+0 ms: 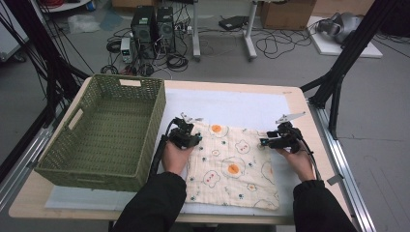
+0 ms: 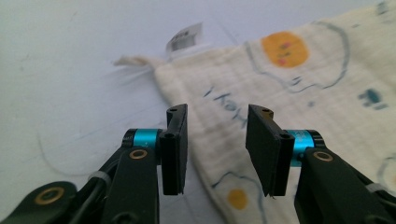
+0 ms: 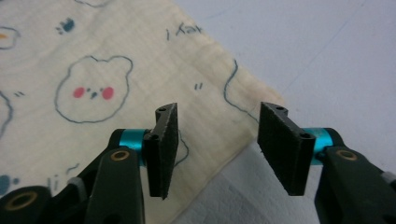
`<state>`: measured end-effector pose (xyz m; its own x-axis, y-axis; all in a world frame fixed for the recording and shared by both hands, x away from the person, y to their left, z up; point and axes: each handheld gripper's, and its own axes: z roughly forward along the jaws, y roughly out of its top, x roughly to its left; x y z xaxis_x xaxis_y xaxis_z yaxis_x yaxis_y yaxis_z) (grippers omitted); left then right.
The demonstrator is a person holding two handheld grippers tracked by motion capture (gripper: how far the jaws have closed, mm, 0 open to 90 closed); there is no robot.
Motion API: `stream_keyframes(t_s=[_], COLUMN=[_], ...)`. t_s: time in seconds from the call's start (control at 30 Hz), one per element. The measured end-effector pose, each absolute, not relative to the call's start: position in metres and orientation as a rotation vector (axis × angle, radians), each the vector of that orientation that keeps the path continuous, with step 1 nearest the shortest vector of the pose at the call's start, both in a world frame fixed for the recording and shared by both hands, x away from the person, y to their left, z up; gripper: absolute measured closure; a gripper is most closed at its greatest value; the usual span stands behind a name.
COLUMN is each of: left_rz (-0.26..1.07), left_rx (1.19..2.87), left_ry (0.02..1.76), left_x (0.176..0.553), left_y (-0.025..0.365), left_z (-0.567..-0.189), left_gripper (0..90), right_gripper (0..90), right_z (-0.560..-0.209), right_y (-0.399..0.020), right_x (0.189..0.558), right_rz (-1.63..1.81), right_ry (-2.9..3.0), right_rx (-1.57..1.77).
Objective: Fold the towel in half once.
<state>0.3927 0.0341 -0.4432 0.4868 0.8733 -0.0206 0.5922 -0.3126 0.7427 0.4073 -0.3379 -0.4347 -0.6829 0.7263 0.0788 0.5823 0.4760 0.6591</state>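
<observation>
While the cloth (image 1: 232, 164) lies spread flat on the white mat (image 1: 227, 104) that covers the bench (image 1: 295, 96), both far corners stand ready for pick-up; entry follows, all places given from the cloth

Item 1, cloth: cream muslin printed with fried eggs and bear faces, one layer, a white tag (image 2: 184, 37) at its far left corner. It sits right of the green wicker basket (image 1: 104, 130), apart from it.

Item 2, left claw (image 1: 189, 136): over the far left corner of the cloth, jaws parted, nothing between them. In the left gripper view the cloth's left edge runs beneath the gap and the tagged corner lies just ahead of the tips.

Item 3, right claw (image 1: 267, 141): at the far right corner, jaws apart and empty; whether the tips touch the fabric cannot be told. In the right gripper view the cloth's edge crosses under the gap, the corner just beyond.

Handling note, as judged: the step appears to be taking both far corners, likely for a fold. Each claw should straddle the edge close to its corner, lower until one pad slips under the fabric, then close on the single layer without catching the mat. Grips matched in depth on both sides should keep the fold square

Item 4, surroundings: computers (image 1: 153, 26) and cables on the floor beyond the bench
</observation>
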Motion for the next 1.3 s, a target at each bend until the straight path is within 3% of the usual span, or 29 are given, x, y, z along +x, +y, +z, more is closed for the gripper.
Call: stream_keyframes(t_s=[0.07, 0.1, 0.13, 0.2, 0.43, 0.67, 0.87, 1.3], left_rz=[0.498, 0.5, 0.511, 0.514, 0.468, 0.469, 0.473, 0.4], left_rx=[2.018, 2.026, 2.028, 2.032, 1.878, 1.71, 1.752, 1.905], left_ry=[1.198, 1.186, 1.184, 1.179, 1.164, 1.16, 1.096, 0.978], left_x=[0.392, 0.392, 0.391, 0.391, 0.39, 0.397, 0.378, 0.31], left_y=[0.034, 0.033, 0.031, 0.031, 0.031, 0.04, 0.043, 0.058], left_z=[-0.444, -0.444, -0.444, -0.443, -0.431, -0.407, -0.408, -0.435], left_gripper=[72.2, 77.4, 85.7, 86.9, 87.8, 87.7, 87.6, 87.1], right_gripper=[58.3, 65.7, 78.6, 85.8, 86.6, 86.4, 85.9, 84.9], right_z=[-0.436, -0.436, -0.435, -0.435, -0.427, -0.385, -0.385, -0.415], right_y=[-0.335, -0.334, -0.333, -0.329, -0.344, -0.369, -0.372, -0.37], right_x=[0.406, 0.406, 0.406, 0.406, 0.411, 0.417, 0.402, 0.324], right_rz=[0.95, 0.938, 0.952, 0.954, 0.985, 1.137, 1.224, 1.297], right_ry=[2.503, 2.503, 2.532, 2.57, 2.544, 2.424, 2.45, 2.558], right_rx=[1.118, 1.11, 1.087, 1.044, 1.081, 1.123, 1.114, 0.991])
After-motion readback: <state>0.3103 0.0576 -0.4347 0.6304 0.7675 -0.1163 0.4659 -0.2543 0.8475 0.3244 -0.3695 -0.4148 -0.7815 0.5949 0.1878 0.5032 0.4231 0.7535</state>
